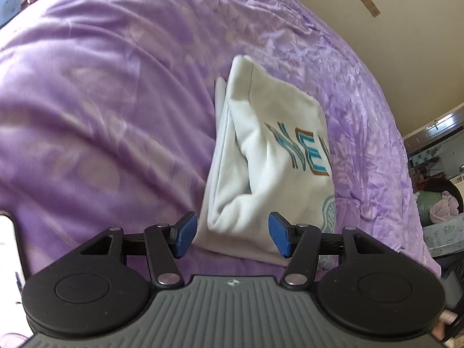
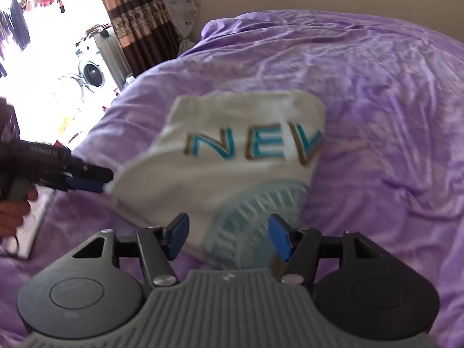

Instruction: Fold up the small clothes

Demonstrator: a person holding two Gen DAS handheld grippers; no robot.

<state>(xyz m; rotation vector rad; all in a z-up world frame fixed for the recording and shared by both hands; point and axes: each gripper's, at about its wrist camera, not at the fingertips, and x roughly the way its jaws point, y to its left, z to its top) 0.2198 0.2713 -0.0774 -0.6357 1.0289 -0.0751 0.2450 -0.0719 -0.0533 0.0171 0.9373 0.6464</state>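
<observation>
Nearest the lens in the left wrist view is the left gripper (image 1: 233,236), its blue pads spread wide with nothing between them; the near end of the white T-shirt (image 1: 269,159) lies just beyond, framed by the fingers but not pinched. From the right wrist view, the same gripper reaches in from the left, with its tip at the shirt's left corner; whether it touches the cloth there is hard to say through the blur.

The shirt lies on the purple bedspread (image 1: 101,101), already folded into a compact bundle. Several stacked layers show along its left edge in the left wrist view, and the printed side faces up, with teal letters reading "NEV" and part of a round teal graphic. The bundle is not quite flat: a fold puckers open near the left gripper's end, and its corners look soft rather than squared.

Further right, the right gripper (image 2: 229,239) also stands wide apart and holds nothing. It hovers over the near edge of the shirt, with the teal graphic showing between its pads.

As a judgement, this garment is mostly done: the main folds appear to be made and both claws are free of it. What seems left is tidying, pressing the puckered end flat, or perhaps one more fold. No other clothes to be folded are visible on the bed in either view, so how much of the wider task remains cannot be told.
</observation>
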